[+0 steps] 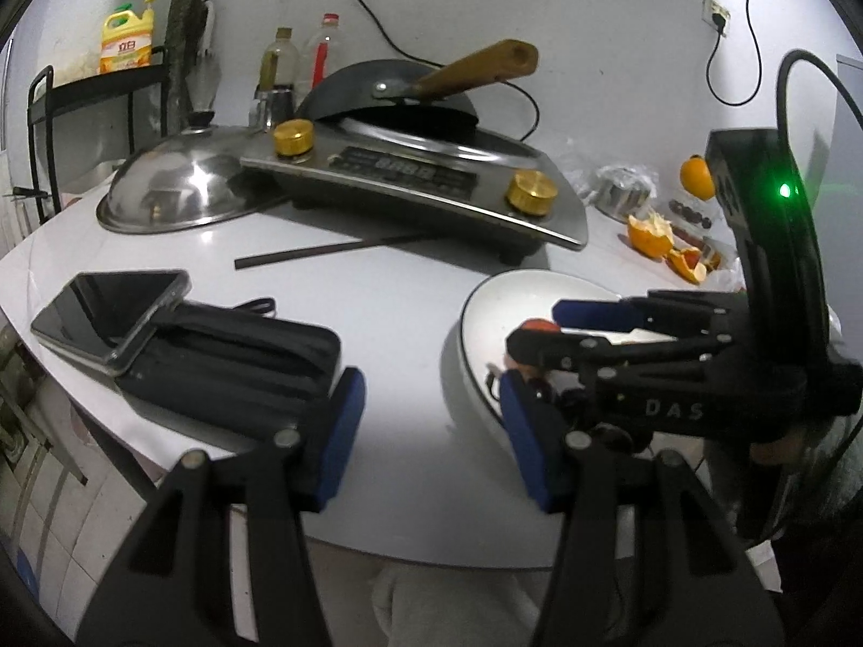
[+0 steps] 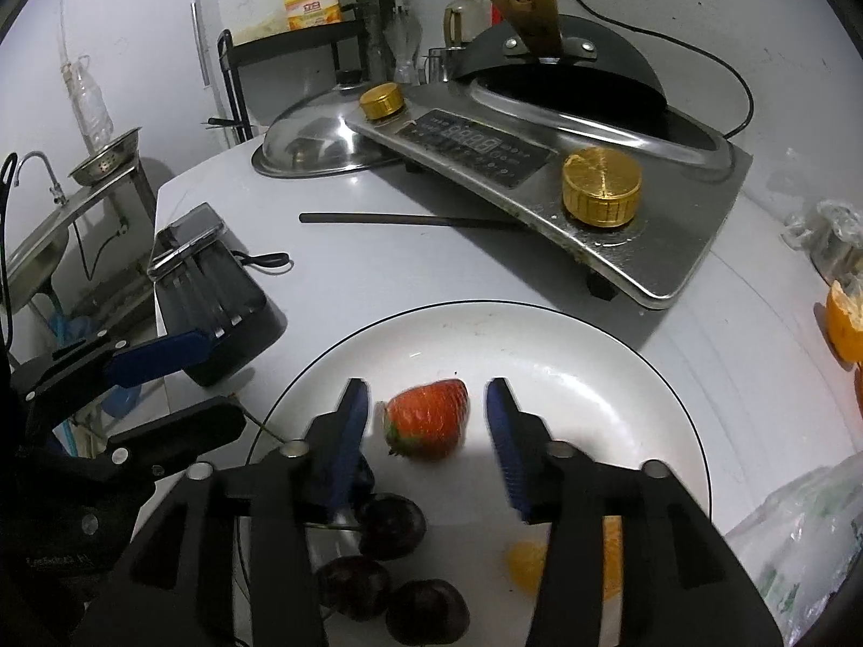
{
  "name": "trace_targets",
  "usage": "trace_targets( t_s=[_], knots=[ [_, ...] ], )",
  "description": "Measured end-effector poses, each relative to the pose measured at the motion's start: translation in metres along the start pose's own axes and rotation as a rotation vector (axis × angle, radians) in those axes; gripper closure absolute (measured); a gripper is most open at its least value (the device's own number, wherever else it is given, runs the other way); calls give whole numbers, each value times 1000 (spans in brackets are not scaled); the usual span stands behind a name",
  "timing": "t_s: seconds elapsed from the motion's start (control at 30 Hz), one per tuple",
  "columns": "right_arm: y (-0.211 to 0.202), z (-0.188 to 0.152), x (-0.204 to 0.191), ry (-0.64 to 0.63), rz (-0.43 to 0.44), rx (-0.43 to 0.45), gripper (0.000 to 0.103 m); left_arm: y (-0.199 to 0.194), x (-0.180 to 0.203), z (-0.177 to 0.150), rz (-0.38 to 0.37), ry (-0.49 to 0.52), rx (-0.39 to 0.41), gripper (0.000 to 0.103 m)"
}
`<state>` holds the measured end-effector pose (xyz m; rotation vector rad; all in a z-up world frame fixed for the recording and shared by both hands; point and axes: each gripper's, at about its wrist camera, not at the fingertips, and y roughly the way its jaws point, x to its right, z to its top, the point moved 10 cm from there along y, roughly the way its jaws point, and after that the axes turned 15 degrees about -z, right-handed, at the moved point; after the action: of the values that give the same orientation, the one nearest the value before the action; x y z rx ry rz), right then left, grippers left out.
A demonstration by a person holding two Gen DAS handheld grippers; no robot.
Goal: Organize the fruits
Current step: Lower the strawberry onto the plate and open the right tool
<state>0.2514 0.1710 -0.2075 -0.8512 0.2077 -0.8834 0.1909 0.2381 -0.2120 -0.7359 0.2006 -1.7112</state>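
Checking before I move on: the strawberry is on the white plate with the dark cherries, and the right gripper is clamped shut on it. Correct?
Not quite. The right gripper is open: in the right wrist view its blue pads stand clear on either side of the strawberry, not pressing it. The rest holds: the strawberry lies on the white plate with the dark cherries.

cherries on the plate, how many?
3 visible: one cherry below the strawberry, two at the plate's near edge. Claw arms may hide more.
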Motion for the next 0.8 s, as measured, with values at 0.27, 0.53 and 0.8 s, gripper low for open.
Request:
trace_targets(
  t_s=[0.27, 0.53, 0.8],
  knots=[
    [-19, 1, 6, 15, -4, 30, 49, -8, 10, 2, 9, 15, 10, 49],
    [-48, -6, 20, 42, -15, 63, 49, -15, 36, 6, 0, 38, 29, 33],
    [-77, -18, 41, 78, -30, 94, 49, -21, 70, 9, -1, 86, 39, 33]
  ],
)
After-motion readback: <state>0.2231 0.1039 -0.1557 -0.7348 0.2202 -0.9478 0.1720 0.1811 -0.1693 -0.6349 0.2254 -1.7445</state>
